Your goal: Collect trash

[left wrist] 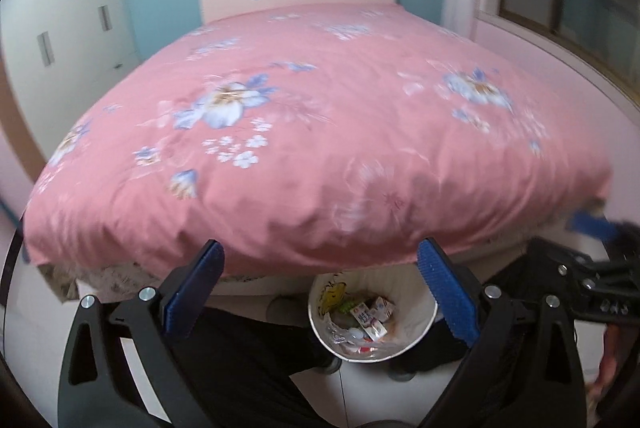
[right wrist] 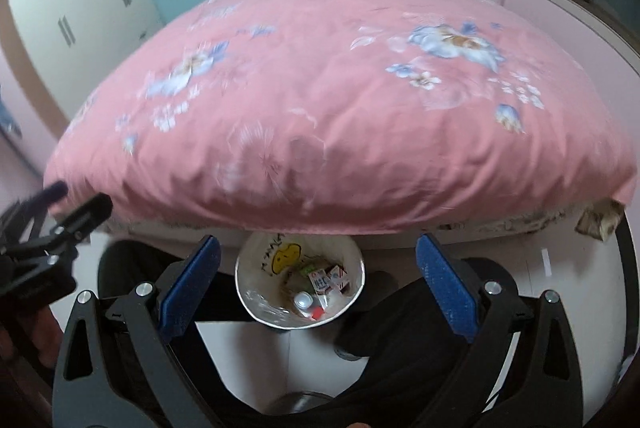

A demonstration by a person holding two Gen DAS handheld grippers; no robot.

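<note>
1. a bedroom with a blue back wall, a white wardrobe (left wrist: 68,40) on the left and a bed (left wrist: 320,116) under a pink floral quilt fills both views; the quilt surface shows no litter that i can make out, though the frames are blurred.
2. the trash bin (left wrist: 420,338), a small white round one with a yellow smiley face printed inside its wall, stands on the pale floor just in front of the bed's foot, between the person's dark-trousered legs (left wrist: 248,368).
3. inside it lie small printed cartons (right wrist: 325,282), a little white-capped bottle (right wrist: 303,299), crumpled clear plastic and a red scrap; it looks partly filled, well below the rim.
4. the left gripper (left wrist: 320,292) has its blue pads spread wide with nothing between them; the right gripper (right wrist: 318,282) is likewise spread wide and empty, both held above the bin.
5. risk, as i judge it: the bin looks light and sits close between the legs, so a foot shift or a careless lowering of a finger onto the rim could tip it and spill the contents.
6. the two grippers are near each other, so swinging one toward the bin could knock the other.
7. the overhanging quilt edge could snag a pad reaching under it.
</note>
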